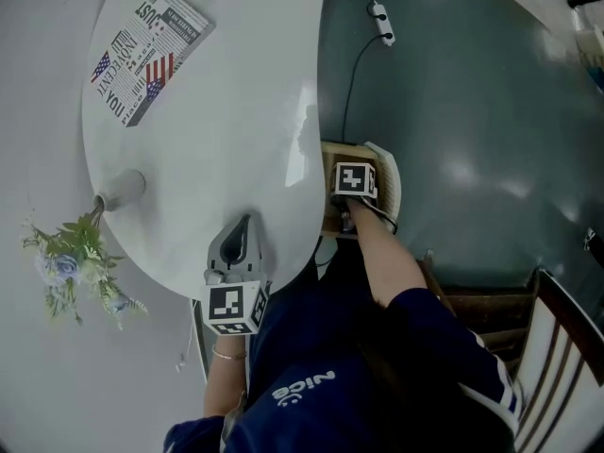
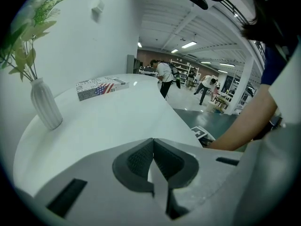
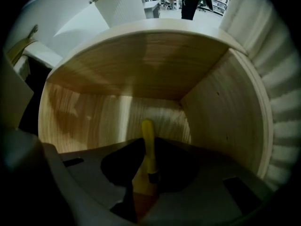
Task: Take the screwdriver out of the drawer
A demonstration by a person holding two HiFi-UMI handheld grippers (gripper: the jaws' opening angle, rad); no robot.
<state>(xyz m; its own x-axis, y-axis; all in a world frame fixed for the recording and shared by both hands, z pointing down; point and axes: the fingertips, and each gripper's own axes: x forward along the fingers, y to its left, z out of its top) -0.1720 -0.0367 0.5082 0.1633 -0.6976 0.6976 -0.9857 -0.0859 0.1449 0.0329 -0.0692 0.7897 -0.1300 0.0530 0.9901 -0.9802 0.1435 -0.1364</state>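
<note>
Right gripper view: screwdriver pinched between the fingers, inside drawer.

We are in a big open hall: strip lights, shelves, people walking beyond a white table.

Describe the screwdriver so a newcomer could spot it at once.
Start at the white oval table; a light wooden drawer stands open at its edge, by the person's right arm. Inside, the right gripper has its jaws closed on the screwdriver. It is the only thing seen in the drawer, slim and yellow against bare wood.
</note>
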